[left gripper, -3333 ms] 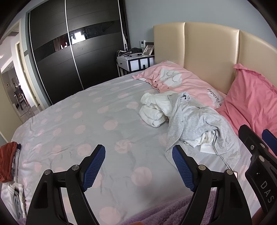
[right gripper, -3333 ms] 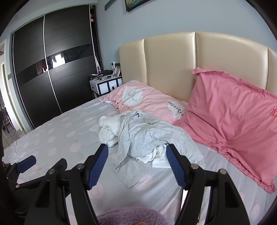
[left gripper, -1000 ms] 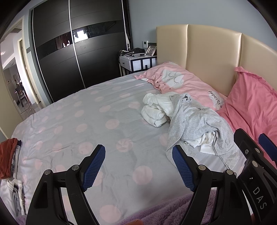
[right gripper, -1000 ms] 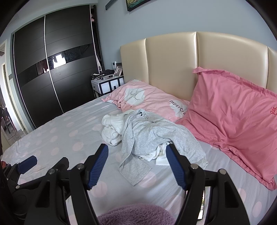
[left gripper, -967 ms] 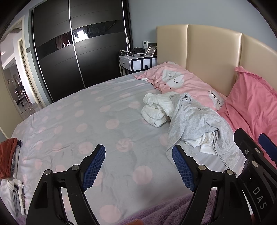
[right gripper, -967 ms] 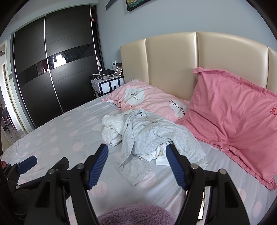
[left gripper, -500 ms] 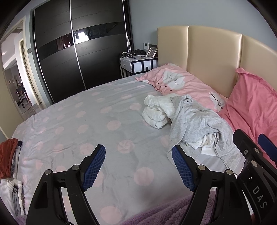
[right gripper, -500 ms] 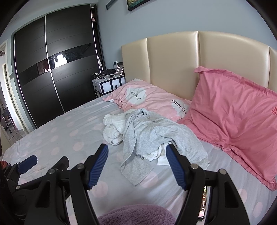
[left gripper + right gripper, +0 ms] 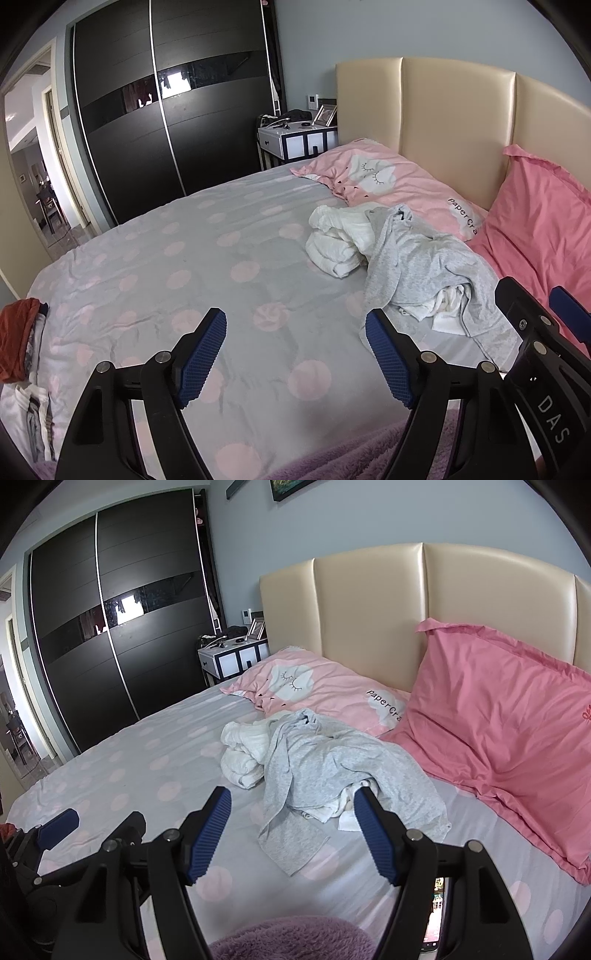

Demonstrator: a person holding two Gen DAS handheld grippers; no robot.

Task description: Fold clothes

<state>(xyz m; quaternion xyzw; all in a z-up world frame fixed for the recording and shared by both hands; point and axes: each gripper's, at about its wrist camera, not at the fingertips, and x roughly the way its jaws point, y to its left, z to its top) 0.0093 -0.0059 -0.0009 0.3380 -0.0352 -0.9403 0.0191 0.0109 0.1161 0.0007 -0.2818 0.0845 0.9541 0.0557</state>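
A crumpled grey garment [image 9: 417, 266] lies on the bed over white clothes [image 9: 338, 240], near the pillows. It also shows in the right wrist view [image 9: 332, 768] with the white clothes [image 9: 245, 753] to its left. My left gripper [image 9: 295, 354] is open and empty, held above the dotted sheet, short of the pile. My right gripper [image 9: 291, 834] is open and empty, its blue pads framing the near edge of the grey garment from above. The right gripper [image 9: 546, 332] also shows at the right of the left wrist view.
Grey sheet with pink dots [image 9: 192, 266] covers the bed. Two pink pillows [image 9: 506, 723] [image 9: 314, 690] lean at the beige headboard [image 9: 369, 616]. A stack of clothes [image 9: 18, 339] sits at the bed's left edge. Purple fluffy fabric [image 9: 291, 938] lies at the near edge. Nightstand [image 9: 295, 138] and black wardrobe [image 9: 166, 122] stand behind.
Both grippers have drifted slightly forward toward the clothes pile. Both stay open and empty; the clothes have not moved.
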